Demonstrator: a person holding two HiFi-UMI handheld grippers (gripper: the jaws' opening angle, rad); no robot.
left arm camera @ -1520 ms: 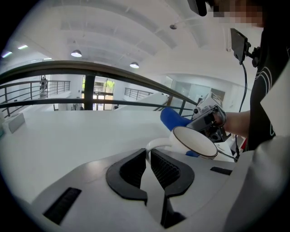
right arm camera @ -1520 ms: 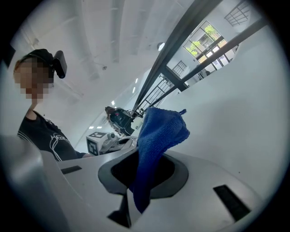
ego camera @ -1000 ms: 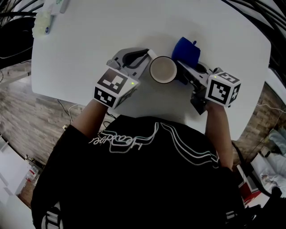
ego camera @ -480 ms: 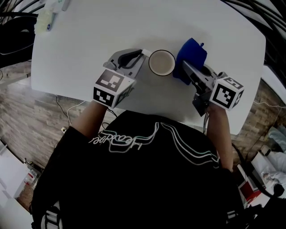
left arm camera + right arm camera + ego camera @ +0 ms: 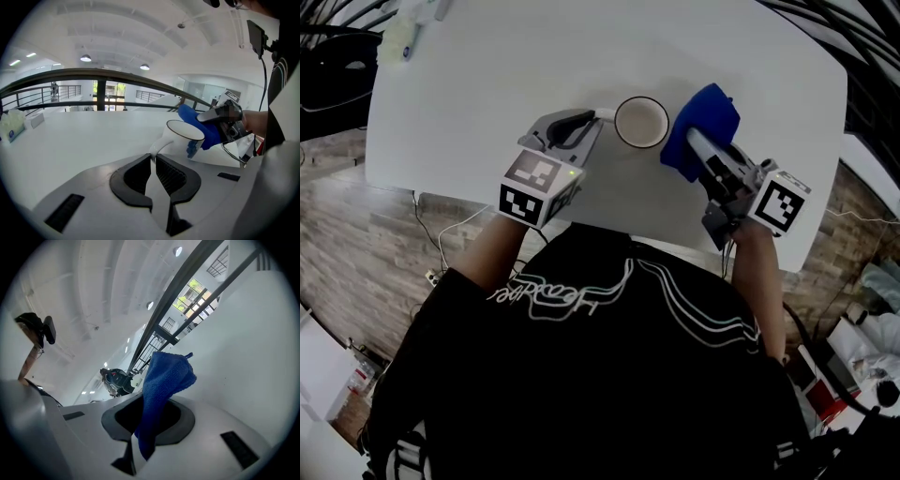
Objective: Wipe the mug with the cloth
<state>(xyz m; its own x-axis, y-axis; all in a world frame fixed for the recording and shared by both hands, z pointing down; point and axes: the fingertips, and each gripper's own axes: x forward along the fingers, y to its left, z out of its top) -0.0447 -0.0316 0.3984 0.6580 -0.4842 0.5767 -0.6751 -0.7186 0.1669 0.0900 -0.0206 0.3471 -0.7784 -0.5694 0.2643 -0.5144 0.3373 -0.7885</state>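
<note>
A white mug (image 5: 640, 123) with a dark rim stands upright on the white table (image 5: 478, 84). My left gripper (image 5: 598, 116) is shut on the mug's handle (image 5: 158, 148), just left of the mug (image 5: 182, 138). In my right gripper (image 5: 692, 141), shut, is a blue cloth (image 5: 703, 129) that bunches out past the fingertips. The cloth (image 5: 199, 125) lies against the mug's right side. From the right gripper view, the cloth (image 5: 163, 378) rises from between the jaws of the right gripper (image 5: 149, 414) and hides the mug.
A pale packet (image 5: 397, 36) lies at the table's far left corner. The table's near edge (image 5: 609, 232) runs just in front of my body. Dark railings and cables (image 5: 862, 84) surround the table beyond its right and far sides.
The right gripper has swung the cloth round to the mug's right side. The left gripper and mug sit a little farther from me on the table.
</note>
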